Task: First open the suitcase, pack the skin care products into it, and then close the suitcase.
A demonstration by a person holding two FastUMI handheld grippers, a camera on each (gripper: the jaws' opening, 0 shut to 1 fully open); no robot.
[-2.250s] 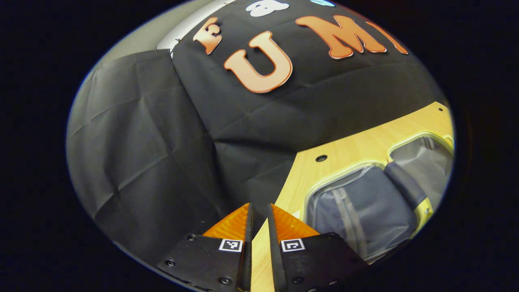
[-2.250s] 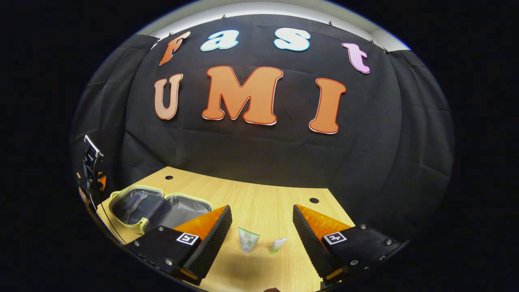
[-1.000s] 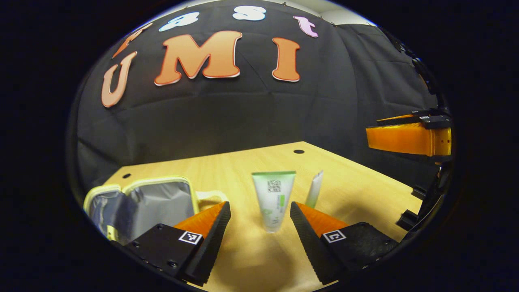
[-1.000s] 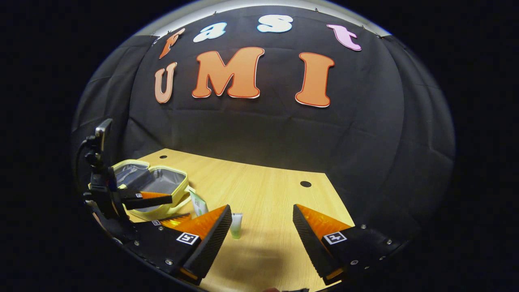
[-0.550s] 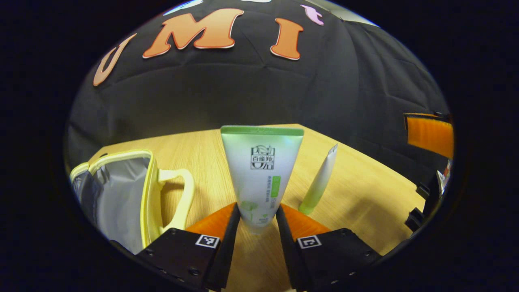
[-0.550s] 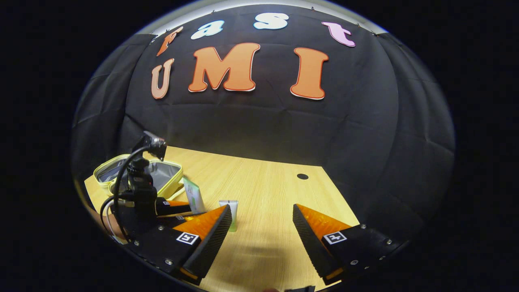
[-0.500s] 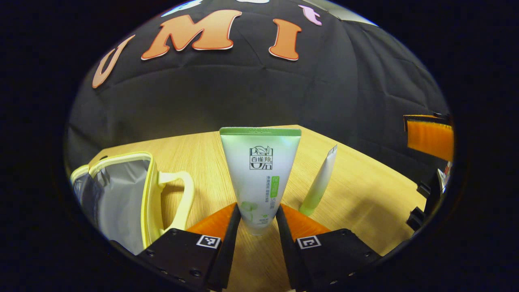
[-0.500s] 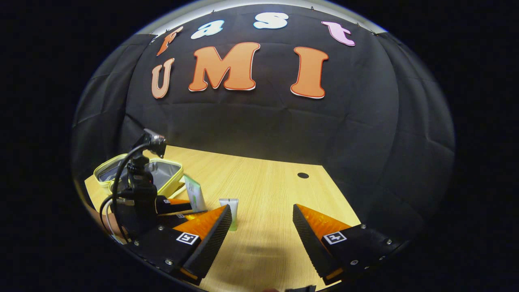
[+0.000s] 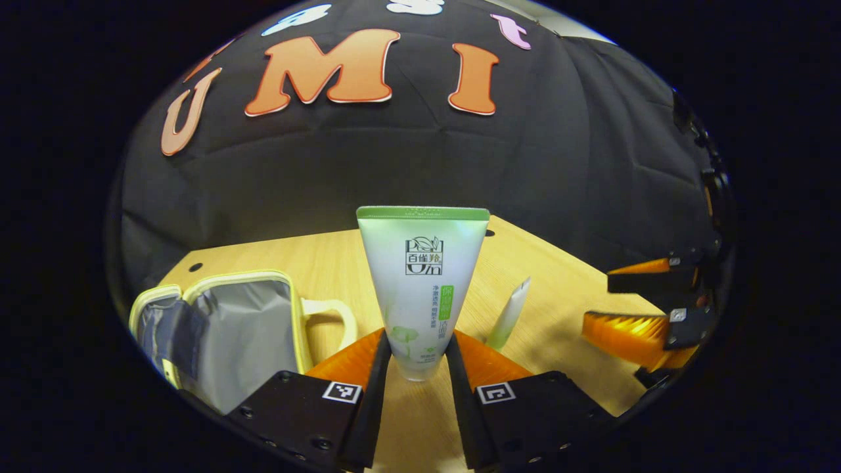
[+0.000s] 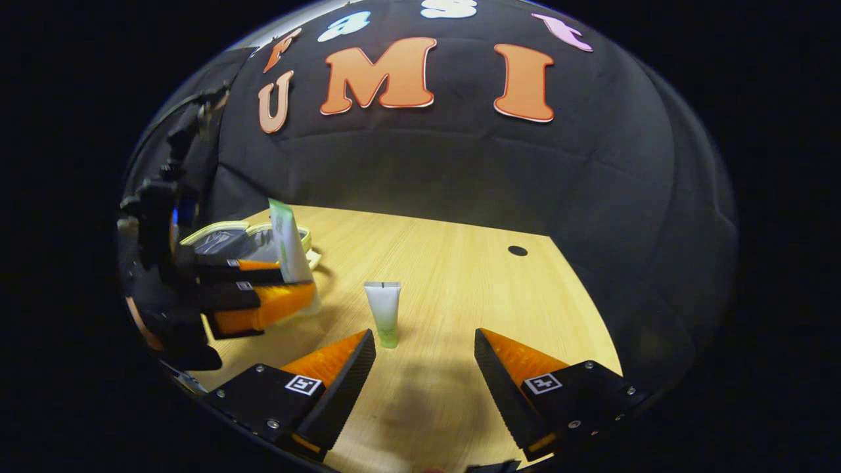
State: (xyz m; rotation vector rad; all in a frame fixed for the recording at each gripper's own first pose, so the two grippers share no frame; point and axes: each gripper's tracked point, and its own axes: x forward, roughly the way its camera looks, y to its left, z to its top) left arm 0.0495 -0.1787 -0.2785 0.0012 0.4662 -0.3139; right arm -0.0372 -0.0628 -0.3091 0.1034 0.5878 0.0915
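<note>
Above the table (image 9: 571,282), left claw (image 9: 415,358) clamping big tube (image 9: 422,282), now lifted, right claw (image 10: 424,368) apart.

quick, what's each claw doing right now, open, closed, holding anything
Left claw: closed on the large green-capped tube, both fingers pressing its lower end.
Right claw: open, holding nothing; the small tube stands ahead of it.

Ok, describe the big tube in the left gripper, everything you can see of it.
The big tube is soft-looking plastic, white fading to pale green, with a green crimped band across its flat top and dark print on the front. It stands cap-end down, clamped near its narrow lower end between the left gripper fingers, the table behind it. In the right gripper view it sits beside the open suitcase.
</note>
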